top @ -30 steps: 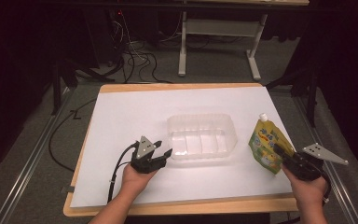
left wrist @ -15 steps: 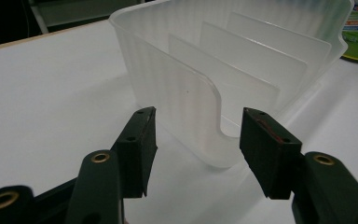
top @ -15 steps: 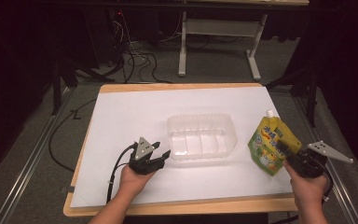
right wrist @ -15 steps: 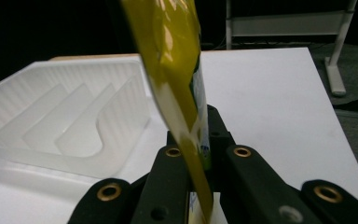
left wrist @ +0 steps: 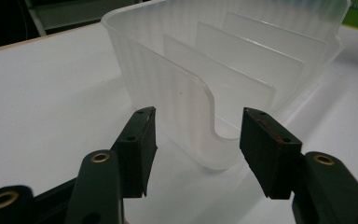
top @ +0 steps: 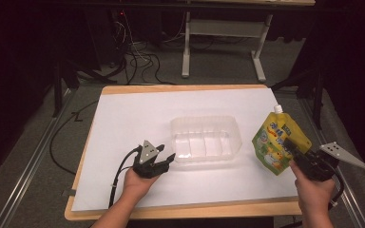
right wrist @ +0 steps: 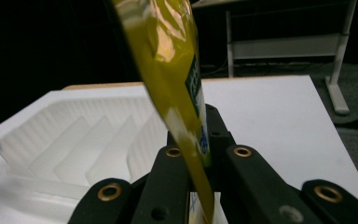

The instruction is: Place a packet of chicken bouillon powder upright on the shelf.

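Pouch (top: 279, 143) now higher in clamped right tool (top: 298, 155), beside empty tray (top: 205, 139); left tool (top: 164, 159) apart.

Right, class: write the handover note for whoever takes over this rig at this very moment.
Left claw: open, jaws either side of the near corner of the clear divided tray, not gripping it.
Right claw: shut on the yellow spout pouch, held in the air to the right of the tray, spout up.
Done: pouch picked up.
Left: probably steady the tray with the left claw, then lower the pouch into one of its compartments and release.
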`<state>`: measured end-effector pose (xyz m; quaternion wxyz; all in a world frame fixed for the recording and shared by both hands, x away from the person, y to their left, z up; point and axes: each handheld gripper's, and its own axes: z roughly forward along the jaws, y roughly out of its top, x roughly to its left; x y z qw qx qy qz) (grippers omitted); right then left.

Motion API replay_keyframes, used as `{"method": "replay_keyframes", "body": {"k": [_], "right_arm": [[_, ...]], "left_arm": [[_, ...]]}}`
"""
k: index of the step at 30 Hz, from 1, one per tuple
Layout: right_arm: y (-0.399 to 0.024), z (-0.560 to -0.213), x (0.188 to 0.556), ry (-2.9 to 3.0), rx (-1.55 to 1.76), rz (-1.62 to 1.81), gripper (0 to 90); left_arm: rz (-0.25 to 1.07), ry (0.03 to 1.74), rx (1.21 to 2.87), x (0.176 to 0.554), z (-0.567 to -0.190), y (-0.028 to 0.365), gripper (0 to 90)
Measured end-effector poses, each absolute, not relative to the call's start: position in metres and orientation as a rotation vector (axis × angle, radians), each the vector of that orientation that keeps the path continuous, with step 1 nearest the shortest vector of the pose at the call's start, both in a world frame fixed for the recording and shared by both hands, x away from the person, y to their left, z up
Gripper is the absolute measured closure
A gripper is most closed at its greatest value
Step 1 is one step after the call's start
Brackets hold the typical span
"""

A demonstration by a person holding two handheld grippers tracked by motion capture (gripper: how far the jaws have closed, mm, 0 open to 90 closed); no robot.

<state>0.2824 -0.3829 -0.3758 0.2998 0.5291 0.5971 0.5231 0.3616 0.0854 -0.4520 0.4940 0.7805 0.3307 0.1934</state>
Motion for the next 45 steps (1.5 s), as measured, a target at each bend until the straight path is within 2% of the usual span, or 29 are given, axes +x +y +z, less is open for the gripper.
{"method": "replay_keyframes", "body": {"k": [9,25,36,45], "right_arm": [[-0.366,-0.350,0.283,1.554,1.352,1.438,90.0],[-0.330,-0.312,0.305,1.556,1.280,1.513,90.0],[-0.304,-0.307,0.320,1.554,1.272,1.523,90.0],[-0.278,-0.317,0.331,1.549,1.298,1.515,90.0]], "left_arm": [[0.454,0.824,1.856,0.369,-0.454,0.080,47.6],[0.492,0.814,1.847,0.369,-0.455,0.078,48.3],[0.497,0.788,1.876,0.367,-0.457,0.073,52.5],[0.497,0.771,1.883,0.366,-0.458,0.072,55.0]]}}
